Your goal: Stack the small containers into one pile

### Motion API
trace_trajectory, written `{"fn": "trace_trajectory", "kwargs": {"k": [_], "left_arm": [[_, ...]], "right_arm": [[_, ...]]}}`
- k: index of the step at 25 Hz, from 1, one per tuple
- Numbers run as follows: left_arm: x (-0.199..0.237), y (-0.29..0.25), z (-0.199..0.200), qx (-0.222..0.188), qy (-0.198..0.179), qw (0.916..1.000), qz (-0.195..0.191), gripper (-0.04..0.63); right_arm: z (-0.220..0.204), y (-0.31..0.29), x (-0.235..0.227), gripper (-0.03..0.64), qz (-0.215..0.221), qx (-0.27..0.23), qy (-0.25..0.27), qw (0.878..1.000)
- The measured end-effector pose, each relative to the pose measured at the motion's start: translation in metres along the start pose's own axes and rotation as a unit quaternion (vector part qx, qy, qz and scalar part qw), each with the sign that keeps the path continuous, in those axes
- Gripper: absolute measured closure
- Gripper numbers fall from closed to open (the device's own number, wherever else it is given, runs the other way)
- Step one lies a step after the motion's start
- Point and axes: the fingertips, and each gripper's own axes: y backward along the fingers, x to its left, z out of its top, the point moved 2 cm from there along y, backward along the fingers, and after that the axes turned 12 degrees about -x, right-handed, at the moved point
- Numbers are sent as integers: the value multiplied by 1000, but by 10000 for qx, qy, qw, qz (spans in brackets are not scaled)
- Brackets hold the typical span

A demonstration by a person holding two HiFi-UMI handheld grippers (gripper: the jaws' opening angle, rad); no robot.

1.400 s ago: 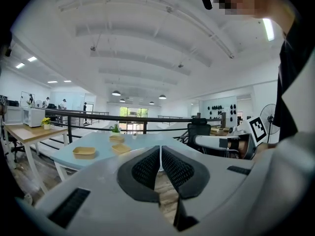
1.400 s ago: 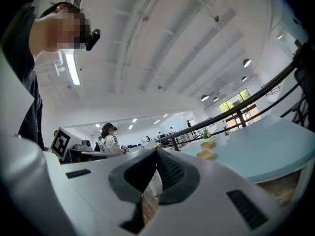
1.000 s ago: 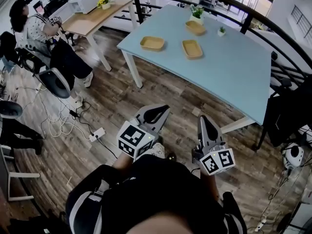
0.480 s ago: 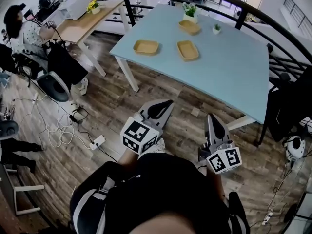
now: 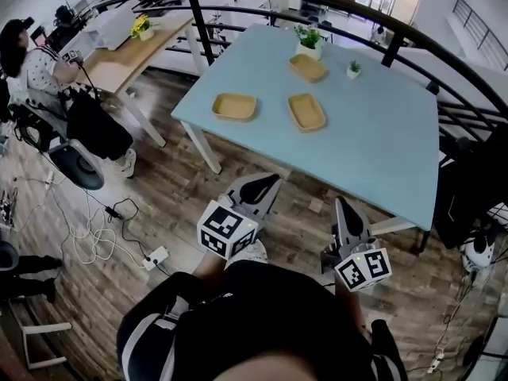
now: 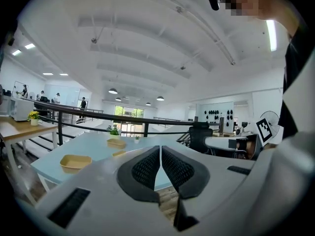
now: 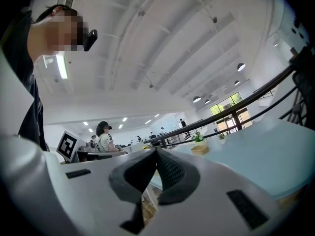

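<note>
You have walked closer. The blue tabletop [image 5: 381,125] fills more of the head view than a second ago, yet it is still well ahead of both grippers. Your left gripper [image 5: 262,186] and right gripper [image 5: 343,211] hang over the wooden floor [image 5: 182,173], each with its jaws pressed together on nothing. Three shallow tan containers lie apart on the tabletop's left part: the left container [image 5: 234,106], the middle container [image 5: 306,111], and the far container [image 5: 308,67] beside a potted plant [image 5: 309,38]. They look light, stiff and thin-walled, so pinch each by its rim.
</note>
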Motion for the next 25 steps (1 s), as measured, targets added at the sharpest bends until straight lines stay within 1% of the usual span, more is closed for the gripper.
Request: {"fn": "trace_trajectory", "kwargs": {"k": [6, 10, 13, 19, 25], "left_arm": [[55, -31, -7, 63, 128, 9999, 27, 574], [89, -43, -5, 96, 228, 9997, 26, 574], [115, -52, -1, 84, 236, 9997, -2, 574], [162, -77, 1, 169, 150, 9996, -176, 572], [196, -95, 3, 194, 237, 9987, -398, 572]], "right_arm": [[-15, -55, -20, 616, -60, 140, -15, 9999], [-19, -87, -23, 616, -126, 176, 29, 9998], [-24, -109, -24, 615, -188, 187, 43, 9996], [-33, -150, -33, 616, -402, 192, 76, 9990], [-39, -180, -37, 615, -673, 131, 134, 9976]]}}
